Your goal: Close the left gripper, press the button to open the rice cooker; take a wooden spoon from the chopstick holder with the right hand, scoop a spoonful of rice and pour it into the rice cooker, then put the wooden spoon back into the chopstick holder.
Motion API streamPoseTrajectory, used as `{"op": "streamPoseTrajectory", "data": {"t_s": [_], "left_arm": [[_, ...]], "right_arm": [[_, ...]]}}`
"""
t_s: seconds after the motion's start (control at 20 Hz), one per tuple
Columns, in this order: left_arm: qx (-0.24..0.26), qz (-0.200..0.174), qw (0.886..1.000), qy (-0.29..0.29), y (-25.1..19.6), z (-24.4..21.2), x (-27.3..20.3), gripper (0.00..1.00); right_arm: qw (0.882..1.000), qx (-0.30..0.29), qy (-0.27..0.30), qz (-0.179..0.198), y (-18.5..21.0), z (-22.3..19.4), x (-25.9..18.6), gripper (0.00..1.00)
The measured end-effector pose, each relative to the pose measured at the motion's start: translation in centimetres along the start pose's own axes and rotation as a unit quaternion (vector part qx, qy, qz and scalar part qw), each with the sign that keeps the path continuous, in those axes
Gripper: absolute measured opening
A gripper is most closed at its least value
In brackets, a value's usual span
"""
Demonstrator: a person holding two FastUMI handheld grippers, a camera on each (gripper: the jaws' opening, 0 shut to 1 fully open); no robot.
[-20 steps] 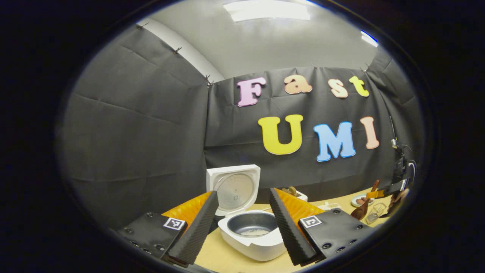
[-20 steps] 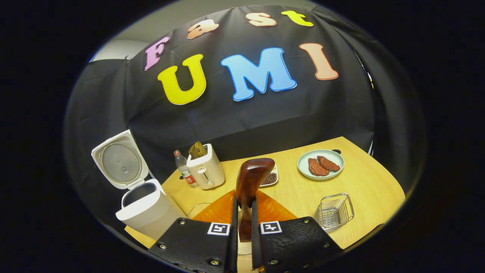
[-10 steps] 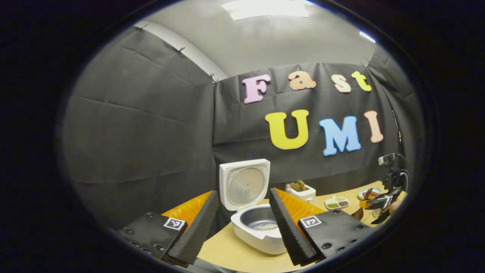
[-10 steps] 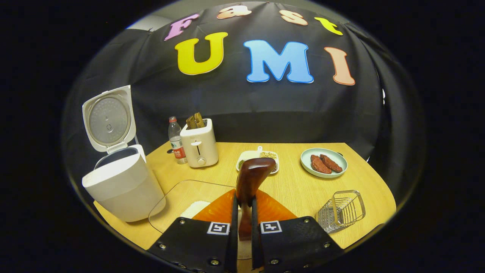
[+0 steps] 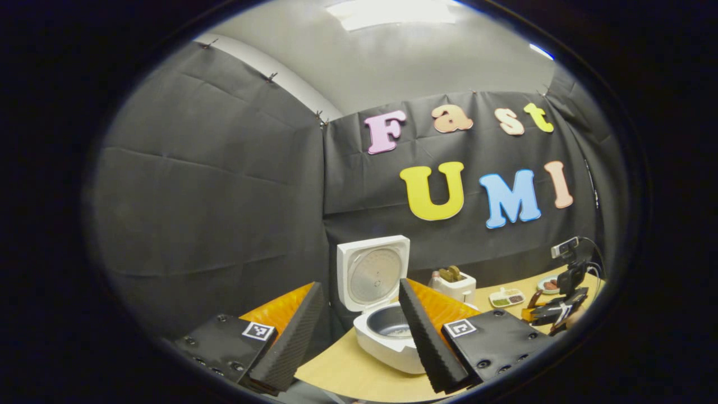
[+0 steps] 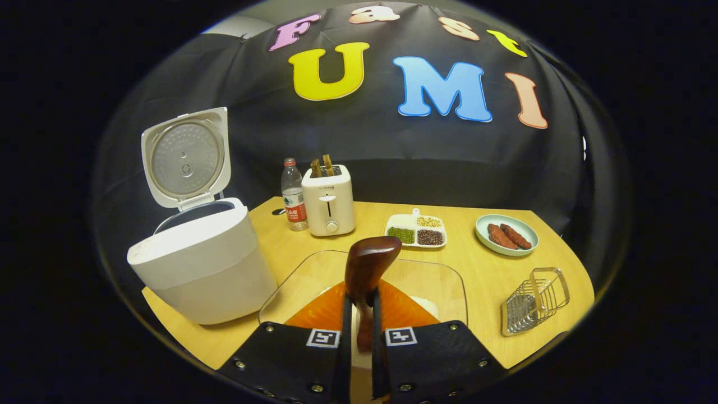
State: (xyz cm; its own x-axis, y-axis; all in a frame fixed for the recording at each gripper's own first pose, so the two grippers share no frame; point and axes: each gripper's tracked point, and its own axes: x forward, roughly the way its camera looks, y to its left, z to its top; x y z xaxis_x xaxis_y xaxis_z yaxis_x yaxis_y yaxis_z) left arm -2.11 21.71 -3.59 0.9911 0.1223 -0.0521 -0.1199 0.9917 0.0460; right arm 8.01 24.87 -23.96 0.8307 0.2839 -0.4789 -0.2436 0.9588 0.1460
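In the left gripper view we hold the left gripper (image 5: 359,336) with its two fingers spread wide apart, grasping nothing, above the near edge of the light wooden table (image 5: 342,373). Between those fingers stands the white rice cooker (image 5: 387,345), its lid raised upright and its dark inner pot exposed. Behind it sits a white toaster (image 5: 457,286) with bread in its slots, and farther right we see the right gripper (image 5: 552,314), small and hard to read. In the right gripper view our right gripper (image 6: 359,320) is clenched on the handle of the dark brown wooden spoon (image 6: 367,269), whose bowl rises above the fingers. Just below it lies a clear glass tray (image 6: 443,280) holding white rice. The open rice cooker (image 6: 196,264) stands to the left, and the wire chopstick holder (image 6: 535,300) lies tilted near the table's right edge. At the back we see a plastic water bottle (image 6: 293,193), a divided dish of beans (image 6: 416,230) and a pale green plate of meat (image 6: 507,235).
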Motion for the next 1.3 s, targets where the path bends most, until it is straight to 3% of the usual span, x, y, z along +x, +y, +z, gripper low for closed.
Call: {"op": "streamPoseTrajectory", "data": {"t_s": [0.15, 0.4, 0.65, 1.0, 1.3], "left_arm": [[0.001, 0.003, 1.0, 0.007, 0.5, -0.6, -0.3, 0.94], [0.004, 0.008, 1.0, 0.008, 1.3, -0.3, -0.7, 0.94], [0.011, 0.011, 1.0, 0.008, 1.5, -0.1, -0.5, 0.94], [0.014, 0.007, 1.0, 0.004, 1.2, 0.4, -0.5, 0.94], [0.006, 0.002, 1.0, 0.003, 0.6, -0.1, -0.3, 0.94]], "right_arm": [[0.995, 0.091, 0.008, 0.028, 0.8, -0.1, 0.2, 0.15], [0.975, 0.219, 0.011, 0.039, -0.6, 0.0, 0.4, 0.15], [0.944, 0.327, 0.019, 0.037, -2.8, -0.2, 0.5, 0.15], [0.902, 0.43, -0.007, 0.048, -5.7, 1.8, -0.1, 0.15], [0.859, 0.5, -0.02, 0.103, -4.3, 5.8, -1.6, 0.15]]}}
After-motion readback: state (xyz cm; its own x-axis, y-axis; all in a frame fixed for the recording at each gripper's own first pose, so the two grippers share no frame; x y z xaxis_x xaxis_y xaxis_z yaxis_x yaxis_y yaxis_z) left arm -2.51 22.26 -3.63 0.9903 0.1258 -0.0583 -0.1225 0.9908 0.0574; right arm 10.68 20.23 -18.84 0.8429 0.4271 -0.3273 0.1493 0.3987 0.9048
